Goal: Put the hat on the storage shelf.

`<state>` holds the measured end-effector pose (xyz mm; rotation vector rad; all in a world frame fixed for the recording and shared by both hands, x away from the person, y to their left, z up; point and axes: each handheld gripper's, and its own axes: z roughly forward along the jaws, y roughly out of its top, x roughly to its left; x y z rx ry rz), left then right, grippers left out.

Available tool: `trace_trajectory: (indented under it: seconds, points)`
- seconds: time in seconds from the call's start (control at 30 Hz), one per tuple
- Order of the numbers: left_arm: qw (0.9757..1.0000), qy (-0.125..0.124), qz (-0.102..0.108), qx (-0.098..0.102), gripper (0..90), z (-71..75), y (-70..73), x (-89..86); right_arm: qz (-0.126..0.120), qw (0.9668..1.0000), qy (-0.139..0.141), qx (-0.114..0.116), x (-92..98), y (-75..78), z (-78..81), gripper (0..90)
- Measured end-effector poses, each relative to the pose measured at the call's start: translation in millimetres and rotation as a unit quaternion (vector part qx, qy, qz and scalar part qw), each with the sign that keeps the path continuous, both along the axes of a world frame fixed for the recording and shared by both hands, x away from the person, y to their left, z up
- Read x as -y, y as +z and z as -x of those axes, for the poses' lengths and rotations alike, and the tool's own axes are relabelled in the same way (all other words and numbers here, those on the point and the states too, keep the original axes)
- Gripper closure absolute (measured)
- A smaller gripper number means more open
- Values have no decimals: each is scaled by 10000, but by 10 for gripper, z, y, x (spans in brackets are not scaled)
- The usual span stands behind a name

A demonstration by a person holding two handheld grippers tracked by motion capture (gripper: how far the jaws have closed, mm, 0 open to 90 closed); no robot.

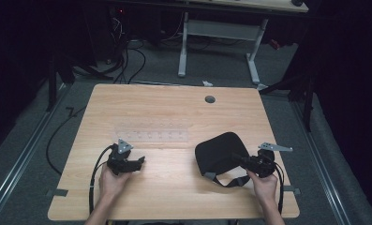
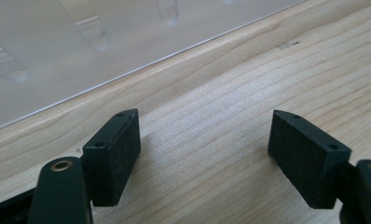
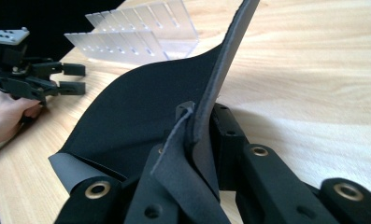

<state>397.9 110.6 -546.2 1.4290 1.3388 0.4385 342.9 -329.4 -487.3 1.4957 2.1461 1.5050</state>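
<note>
Your right claw [image 3: 199,135] is clamped tight on the edge of the soft black fabric eye mask [image 1: 219,152], lifting that side off the wooden surface [image 1: 174,108] while your left claw [image 2: 204,154] waits wide open, empty, beside the clear plastic rack [image 1: 151,134].

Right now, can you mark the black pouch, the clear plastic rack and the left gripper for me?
black pouch [image 1: 219,151], high view, middle of its dark top face.
clear plastic rack [image 1: 152,132], high view, centre of the ridged transparent strip.
left gripper [image 1: 142,161], high view, between its open tips.
</note>
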Motion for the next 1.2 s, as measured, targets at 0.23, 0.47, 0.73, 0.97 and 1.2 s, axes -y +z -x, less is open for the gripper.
trace_trajectory:
  seconds: [0.23, 0.47, 0.73, 0.97, 1.2]
  points:
    - [9998, -102, 141, 41, 259, 30, 50, 8, -3, 9999, 105, 72, -99, 101, 26, 831]
    - [9983, -317, 478, 138, 263, 132, 186, 32, -39, 9998, 185, 110, -154, 148, 39, 831]
    - [9954, -672, 609, 311, 258, 296, 349, 134, 5, 9992, 380, 86, -285, 210, 41, 831]
    - [9902, -1134, 675, 463, 240, 453, 516, 311, -42, 9987, 502, 74, -384, 230, 33, 831]
    - [9845, -1567, 531, 579, 223, 581, 583, 495, -63, 9978, 664, 60, -515, 272, 14, 830]
